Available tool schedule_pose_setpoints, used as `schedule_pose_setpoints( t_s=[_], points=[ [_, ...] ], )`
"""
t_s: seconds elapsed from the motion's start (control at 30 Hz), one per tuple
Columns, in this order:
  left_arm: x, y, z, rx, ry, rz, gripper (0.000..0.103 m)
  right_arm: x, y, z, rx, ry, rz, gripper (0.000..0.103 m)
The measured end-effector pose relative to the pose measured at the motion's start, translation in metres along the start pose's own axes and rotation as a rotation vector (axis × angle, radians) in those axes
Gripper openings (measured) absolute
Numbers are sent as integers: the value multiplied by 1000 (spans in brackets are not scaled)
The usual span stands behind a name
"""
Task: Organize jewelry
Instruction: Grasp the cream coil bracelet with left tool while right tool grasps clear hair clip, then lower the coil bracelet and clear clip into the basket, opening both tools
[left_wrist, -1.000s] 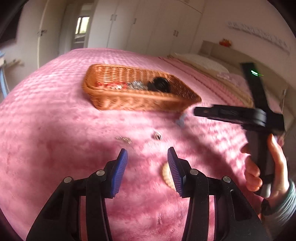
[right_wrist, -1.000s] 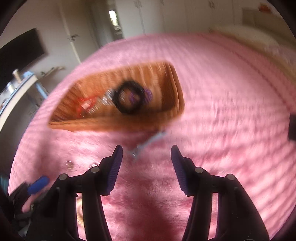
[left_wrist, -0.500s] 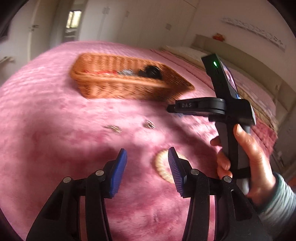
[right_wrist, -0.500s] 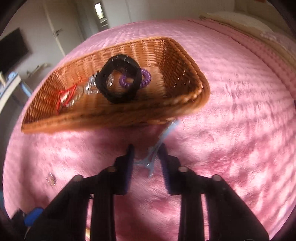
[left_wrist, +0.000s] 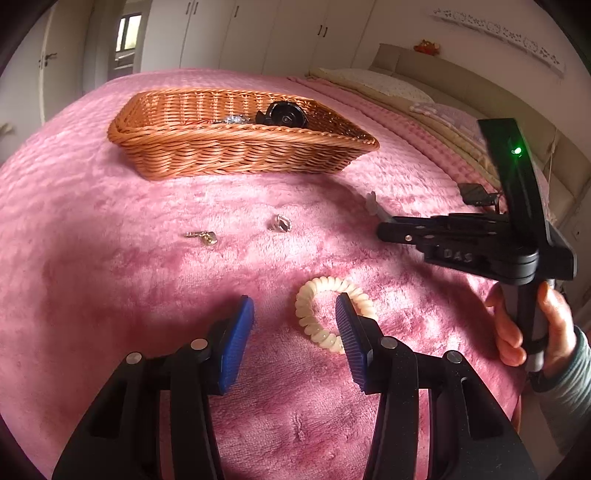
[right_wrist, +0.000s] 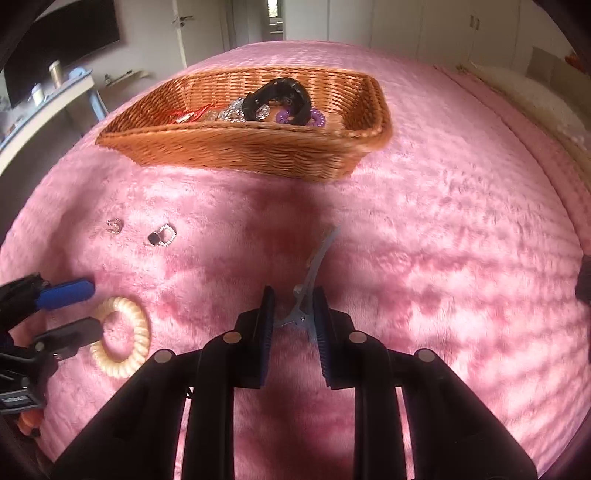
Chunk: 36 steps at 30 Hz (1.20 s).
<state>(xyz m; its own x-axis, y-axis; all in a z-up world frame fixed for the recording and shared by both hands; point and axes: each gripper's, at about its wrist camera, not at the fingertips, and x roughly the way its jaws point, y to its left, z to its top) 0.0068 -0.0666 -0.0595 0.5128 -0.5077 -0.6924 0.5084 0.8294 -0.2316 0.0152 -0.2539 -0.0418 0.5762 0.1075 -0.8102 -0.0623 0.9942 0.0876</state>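
Note:
My right gripper (right_wrist: 293, 308) is shut on the near end of a pale blue hair clip (right_wrist: 314, 266), low over the pink blanket. The clip's long end points toward the wicker basket (right_wrist: 240, 147). In the left wrist view the same gripper (left_wrist: 382, 223) comes in from the right, with the hair clip (left_wrist: 371, 201) sticking out of its tip. My left gripper (left_wrist: 295, 314) stands open just above a cream spiral hair tie (left_wrist: 319, 288), and nothing is between its pads. Two small silver pieces (left_wrist: 202, 236) (left_wrist: 280, 222) lie loose on the blanket in front of the wicker basket (left_wrist: 236, 155).
The basket holds a black bracelet (right_wrist: 277, 96), a purple spiral tie (right_wrist: 317, 118), silver pieces and a red string. A hand (left_wrist: 517, 328) holds the right gripper's handle. Pillows (left_wrist: 376, 83) lie far right, and a shelf (right_wrist: 48, 99) stands beyond the bed's left edge.
The right gripper's jaws have come together on the hair clip after dropping toward it. The left gripper tilted a little, and the cream hair tie now shows more fully between its fingers.

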Motion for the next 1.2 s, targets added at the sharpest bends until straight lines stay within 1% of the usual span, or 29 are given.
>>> schedule_pose_setpoints(
  t_s=[0.07, 0.13, 0.23, 0.3, 0.33, 0.37, 0.4, 0.43, 0.47, 0.5, 0.53, 0.57, 0.6, 0.67, 0.73, 0.83, 0.93, 1.03, 1.13, 1.2],
  points=[
    [1, -5, 0, 25, 7, 28, 45, -3, -2, -2, 50, -13, 24, 35],
    [3, -10, 0, 46, 15, 55, 45, -1, 0, -3, 78, -25, 18, 41],
    [5, -17, -1, 84, 25, 106, 45, 5, 7, -4, 91, -41, -45, 41],
    [6, -20, -2, 99, 27, 133, 44, 8, 18, -3, 62, -54, -128, 41],
    [6, -21, -2, 106, 27, 147, 42, 8, 21, -4, 42, -60, -156, 41],
    [7, -23, -2, 114, 27, 164, 38, 7, 26, -5, 20, -69, -180, 39],
    [7, -25, -2, 123, 27, 187, 36, 7, 29, -6, 10, -74, -186, 35],
    [7, -27, -2, 135, 25, 202, 30, 6, 31, -7, 0, -77, -184, 27],
    [7, -29, -3, 146, 23, 215, 22, 5, 30, -8, -2, -80, -177, 19],
    [6, -31, -3, 151, 22, 217, 19, 3, 30, -8, -3, -83, -167, 18],
    [5, -31, -3, 155, 20, 214, 12, 2, 29, -9, -3, -83, -157, 18],
    [5, -31, -3, 155, 18, 212, 10, 0, 28, -11, 2, -85, -142, 18],
    [4, -31, -3, 151, 16, 208, 10, -3, 26, -13, 11, -88, -124, 18],
    [1, -27, -3, 127, 10, 188, 10, -8, 25, -14, 39, -88, -61, 18],
    [-5, -20, -2, 91, -7, 164, 10, -15, 24, -18, 53, -97, -36, 18],
    [-18, -14, 1, 45, -56, 121, 10, -27, 25, -22, 73, -112, 5, 18],
    [-31, -13, 7, 36, -97, 105, 10, -38, 28, -19, 77, -131, 34, 18],
    [-47, -15, 22, 48, -147, 114, 10, -54, 31, -5, 64, -176, 42, 18],
    [-60, -16, 42, 64, -198, 113, 10, -69, 30, 19, 88, -216, 107, 18],
    [-66, -14, 58, 80, -231, 124, 10, -74, 31, 38, 85, -242, 115, 18]
  ],
)
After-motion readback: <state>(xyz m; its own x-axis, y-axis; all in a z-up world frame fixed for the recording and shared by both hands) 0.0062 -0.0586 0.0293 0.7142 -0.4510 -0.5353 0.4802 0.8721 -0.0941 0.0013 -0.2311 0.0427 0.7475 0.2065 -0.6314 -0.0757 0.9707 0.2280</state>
